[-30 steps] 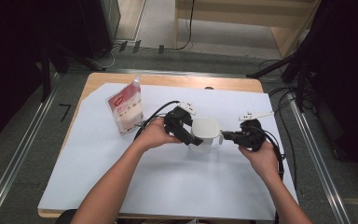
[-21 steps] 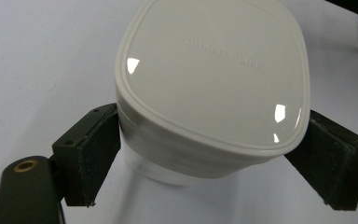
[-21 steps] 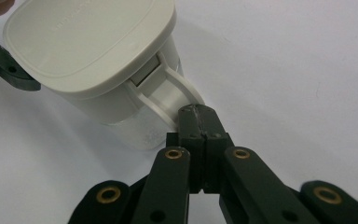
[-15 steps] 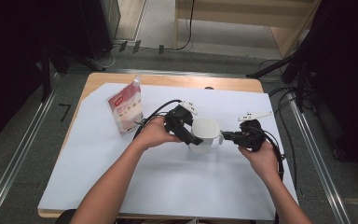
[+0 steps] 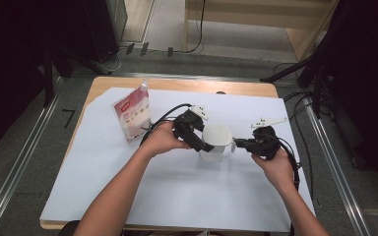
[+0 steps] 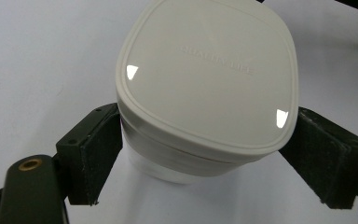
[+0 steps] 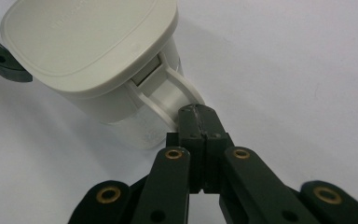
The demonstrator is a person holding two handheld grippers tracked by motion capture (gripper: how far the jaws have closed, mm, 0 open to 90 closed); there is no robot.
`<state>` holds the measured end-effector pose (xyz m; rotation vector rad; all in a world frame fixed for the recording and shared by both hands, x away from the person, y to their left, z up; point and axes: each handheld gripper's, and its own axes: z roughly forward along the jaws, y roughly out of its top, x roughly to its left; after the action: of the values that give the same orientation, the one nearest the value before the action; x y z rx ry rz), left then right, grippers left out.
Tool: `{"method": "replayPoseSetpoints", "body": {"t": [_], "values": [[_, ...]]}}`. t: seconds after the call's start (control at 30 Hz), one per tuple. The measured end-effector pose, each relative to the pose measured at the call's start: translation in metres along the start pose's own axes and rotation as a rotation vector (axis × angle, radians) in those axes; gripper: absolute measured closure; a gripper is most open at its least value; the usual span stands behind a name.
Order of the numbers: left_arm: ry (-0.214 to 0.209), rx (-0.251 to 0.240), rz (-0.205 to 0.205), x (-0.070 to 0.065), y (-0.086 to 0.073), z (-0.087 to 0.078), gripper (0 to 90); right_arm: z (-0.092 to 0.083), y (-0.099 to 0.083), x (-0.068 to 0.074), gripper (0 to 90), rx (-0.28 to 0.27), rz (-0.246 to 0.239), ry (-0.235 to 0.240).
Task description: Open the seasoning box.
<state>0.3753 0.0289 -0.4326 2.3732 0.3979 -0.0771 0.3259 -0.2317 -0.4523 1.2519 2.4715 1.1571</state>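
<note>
The left gripper (image 5: 203, 143) has its jaws on both sides of the white container (image 5: 215, 142), squeezing it just under the lid (image 6: 207, 74). The container's bottom is hidden behind the lid in the left gripper view. The right gripper (image 7: 196, 122) has its jaws pressed together, pinching the container's handle (image 7: 175, 95) at its tip. The raised words on the lid are too faint to read. Far off to the left gripper's outer side stands a red and white bag (image 5: 132, 114) on the white sheet (image 5: 177, 187). Nothing has moved since a second ago.
</note>
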Motion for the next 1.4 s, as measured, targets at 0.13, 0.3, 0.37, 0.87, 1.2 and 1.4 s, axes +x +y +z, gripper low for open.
{"method": "replayPoseSetpoints", "body": {"t": [0.13,0.3,0.37,0.87,1.2,1.4], "values": [[0.002,0.001,0.0,0.0,0.0,0.0,15.9,0.0,0.0,0.0,90.0,-0.004,-0.006,-0.001],[0.006,-0.007,0.006,-0.001,0.002,-0.003,16.2,0.0,0.0,0.0,90.0,-0.001,-0.006,-0.003],[0.003,-0.015,-0.001,-0.001,0.002,-0.004,16.2,0.0,0.0,0.0,90.0,-0.003,-0.006,-0.003],[0.019,-0.005,0.009,-0.003,0.004,-0.005,16.7,-0.001,0.0,0.001,90.0,-0.003,-0.003,-0.003],[0.034,0.003,0.02,-0.006,0.007,-0.009,16.9,-0.001,0.0,0.001,90.0,-0.004,-0.014,-0.007],[-0.034,-0.08,-0.026,-0.003,0.012,-0.022,31.8,-0.001,0.0,0.002,90.0,-0.007,-0.013,-0.009]]}}
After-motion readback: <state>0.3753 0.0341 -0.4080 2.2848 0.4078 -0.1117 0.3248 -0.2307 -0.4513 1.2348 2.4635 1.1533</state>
